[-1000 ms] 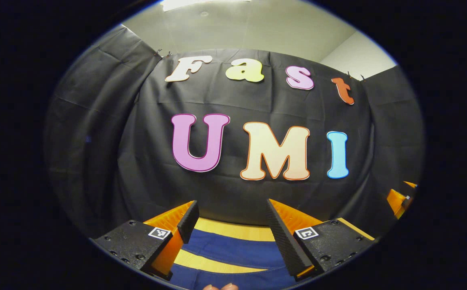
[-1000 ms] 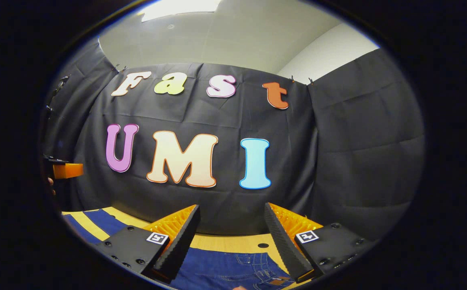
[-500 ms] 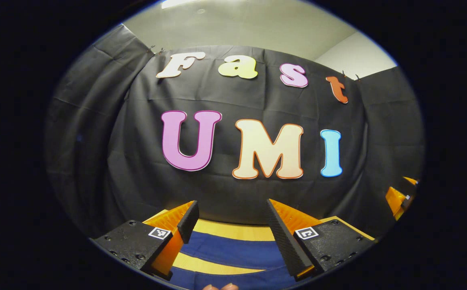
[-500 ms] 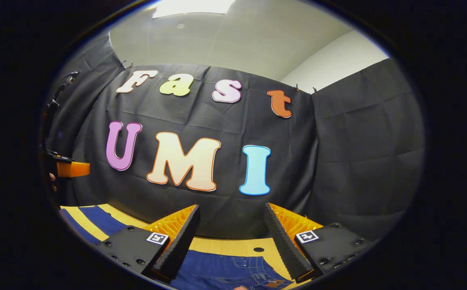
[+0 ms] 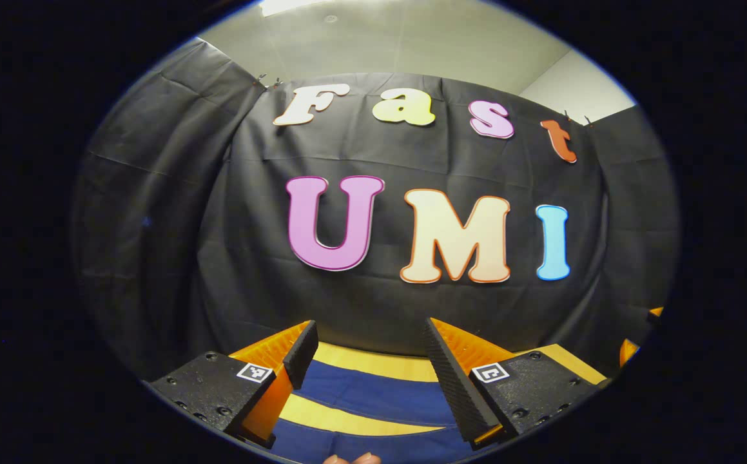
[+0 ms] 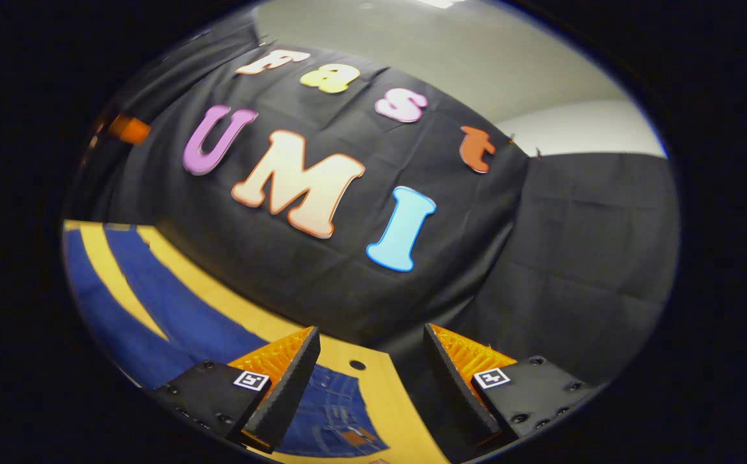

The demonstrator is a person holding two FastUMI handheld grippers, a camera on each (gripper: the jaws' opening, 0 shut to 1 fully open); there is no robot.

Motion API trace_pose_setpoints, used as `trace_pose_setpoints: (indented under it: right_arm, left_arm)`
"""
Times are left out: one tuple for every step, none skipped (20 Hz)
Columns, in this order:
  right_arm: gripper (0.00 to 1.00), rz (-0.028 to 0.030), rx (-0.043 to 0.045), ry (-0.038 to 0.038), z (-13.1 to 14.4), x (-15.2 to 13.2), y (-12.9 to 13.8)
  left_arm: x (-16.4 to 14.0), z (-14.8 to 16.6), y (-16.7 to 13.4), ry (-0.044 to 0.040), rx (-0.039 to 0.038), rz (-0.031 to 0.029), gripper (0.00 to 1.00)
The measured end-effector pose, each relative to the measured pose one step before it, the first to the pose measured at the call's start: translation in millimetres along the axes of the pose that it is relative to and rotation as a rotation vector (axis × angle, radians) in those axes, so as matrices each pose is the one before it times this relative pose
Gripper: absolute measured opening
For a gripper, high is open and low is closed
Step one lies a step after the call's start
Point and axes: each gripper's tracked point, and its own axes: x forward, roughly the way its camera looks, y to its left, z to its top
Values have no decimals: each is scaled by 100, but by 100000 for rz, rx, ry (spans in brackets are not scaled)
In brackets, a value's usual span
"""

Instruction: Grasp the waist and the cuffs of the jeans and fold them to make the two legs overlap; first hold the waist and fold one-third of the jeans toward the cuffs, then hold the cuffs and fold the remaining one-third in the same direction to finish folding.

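Jeans [image 5: 373, 399] lie flat on the wooden tabletop [image 5: 373, 364], both legs spread apart (a strip of wood shows between them). Left gripper [image 5: 370, 351] hangs above the legs with jaws wide apart, holding nothing. Right gripper [image 6: 373, 361] is tilted over the waist end, jaws also apart and empty. Black cloth walls the booth.

- We read this as a recording booth — black cloth wall [image 5: 173, 212] draped on three sides
- Plain white ceiling [image 5: 399, 38] above, wooden table [image 6: 386, 393] below
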Motion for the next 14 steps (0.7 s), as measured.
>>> trace_pose_setpoints:
  right_arm:
    - [99,2856,-7814,61,-1067,-276,745]
    - [100,3591,-7188,-423,-732,-408,983]
    - [99,3907,-5924,-91,-477,-411,1149]
    - [99,4302,-4721,-289,-427,-160,1188]
    - [99,4610,-3112,-66,-577,-379,1462]
    - [99,3625,-2504,544,-995,-314,1276]
    - [99,3449,-1739,1455,-958,-284,1100]
    - [99,3185,-269,1773,-1092,-35,891]
    - [99,2016,1025,1690,-903,7,695]
    - [99,928,1487,1446,-589,-100,360]
    - [99,382,878,1115,-513,-115,126]
    - [99,788,-469,616,-78,-151,257]
    - [99,1192,-2244,291,-495,0,242]
    - [99,1986,-3445,487,-839,186,499]
  left_arm:
    - [-193,-133,604,191,361,1816,96]
    - [-254,40,541,131,556,1571,96]
    - [-216,-261,419,417,817,1367,96]
    - [-236,-14,446,314,965,1187,96]
    - [-216,-151,269,318,971,884,96]
    - [-213,-116,244,271,942,895,96]
    - [-177,-115,236,144,809,765,96]
    - [-287,-90,176,316,588,547,97]
    - [-168,-319,70,449,633,190,96]
    - [-271,-359,215,861,1071,466,96]
    - [-218,-498,465,810,1859,1097,96]
    - [-277,-382,526,1032,2353,1089,97]
    - [-214,-640,427,1211,2347,863,97]
    - [-215,-430,433,1191,2256,756,96]
